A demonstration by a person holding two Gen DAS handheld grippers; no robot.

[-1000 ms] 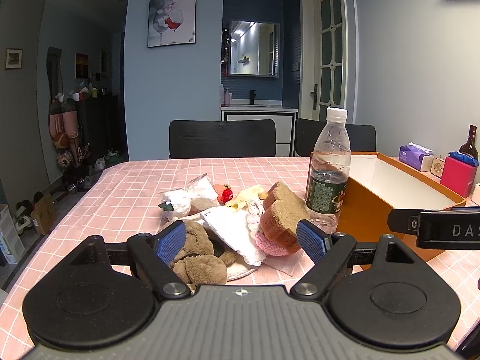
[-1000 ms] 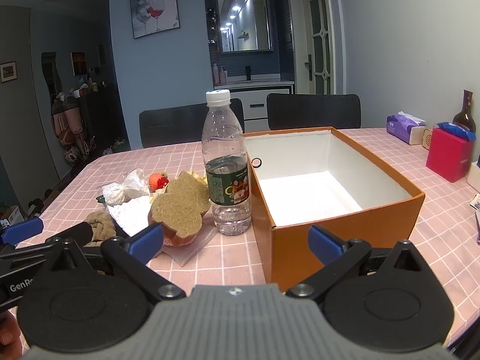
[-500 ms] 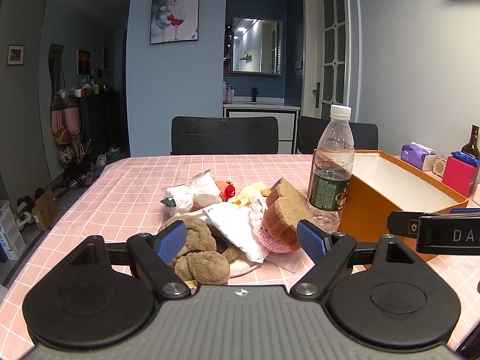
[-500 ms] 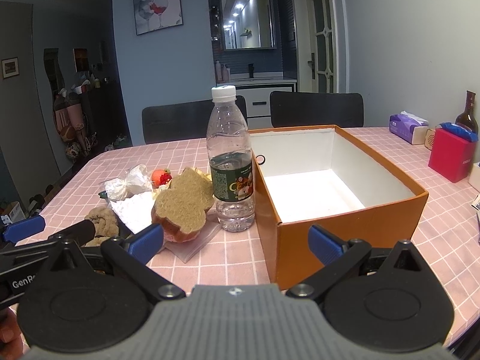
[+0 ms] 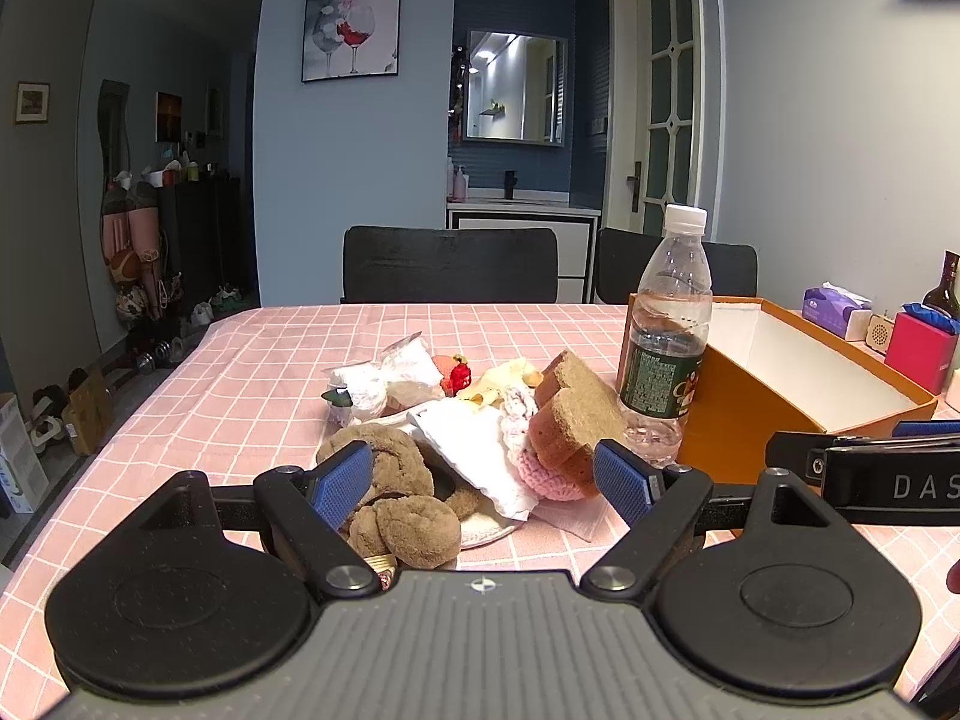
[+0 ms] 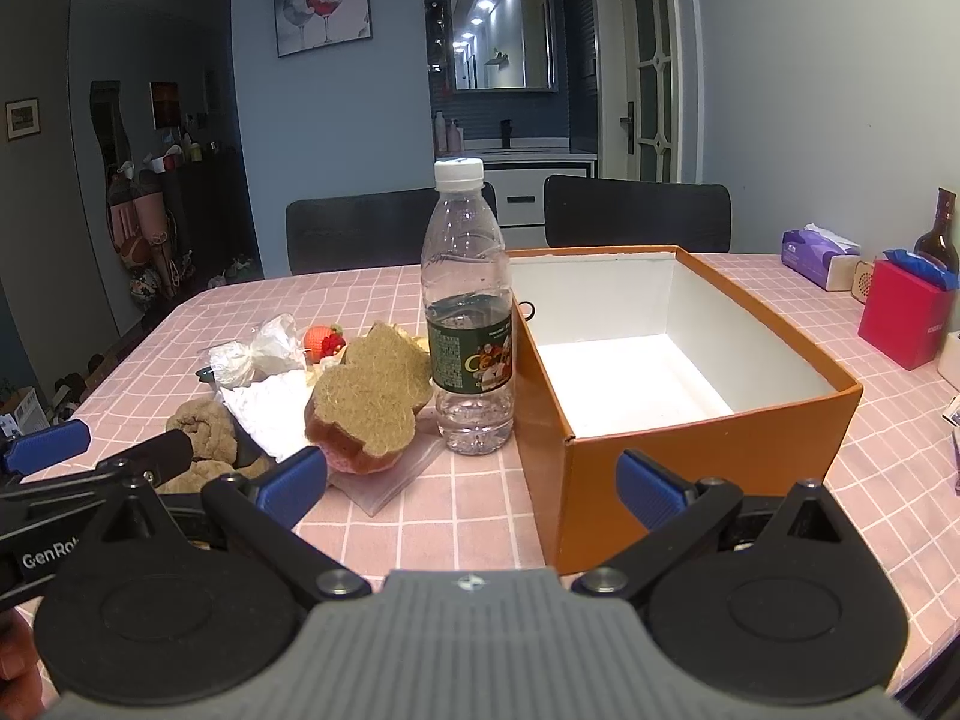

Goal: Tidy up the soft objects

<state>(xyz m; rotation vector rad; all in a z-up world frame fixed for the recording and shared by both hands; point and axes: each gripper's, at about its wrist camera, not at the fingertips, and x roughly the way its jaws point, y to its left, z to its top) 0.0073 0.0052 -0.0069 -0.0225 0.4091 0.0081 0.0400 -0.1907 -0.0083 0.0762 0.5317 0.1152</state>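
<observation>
Soft things lie heaped on the pink checked bench point(image 5: 240, 372), left of the orange box point(image 6: 690, 456). Nearest the left gripper point(image 5: 483, 483) is a brown plush toy point(image 5: 396, 498), its lumps just beyond the left blue pad. Against it lies a white cloth point(image 5: 474, 450), then a pink crocheted piece point(image 5: 549, 471) under a tan bear-shaped sponge point(image 6: 372, 399) that stands tilted on edge. Behind these sit a crinkled clear bag point(image 6: 264, 351), a small red and orange strawberry toy point(image 6: 321, 341) and something pale yellow point(image 5: 510, 375); what that is cannot be told.

A clear water bottle point(image 6: 468, 324) with a white cap and green label stands upright between the heap and the box, just beside the box wall and close to the sponge. The box is open on top, white inside, with nothing visible on its floor.

Both grippers are spread wide with nothing between the pads. The right gripper point(image 6: 474, 486) faces the near left corner of the box, with the bottle straight ahead of it. The left gripper's arm reaches into the right wrist view from the left edge.

At the bench's far right stand a purple tissue pack point(image 6: 819, 249), a red box point(image 6: 906, 324) and a dark bottle point(image 6: 939, 234). 2 black chairs point(image 6: 636, 210) stand at the far side.
</observation>
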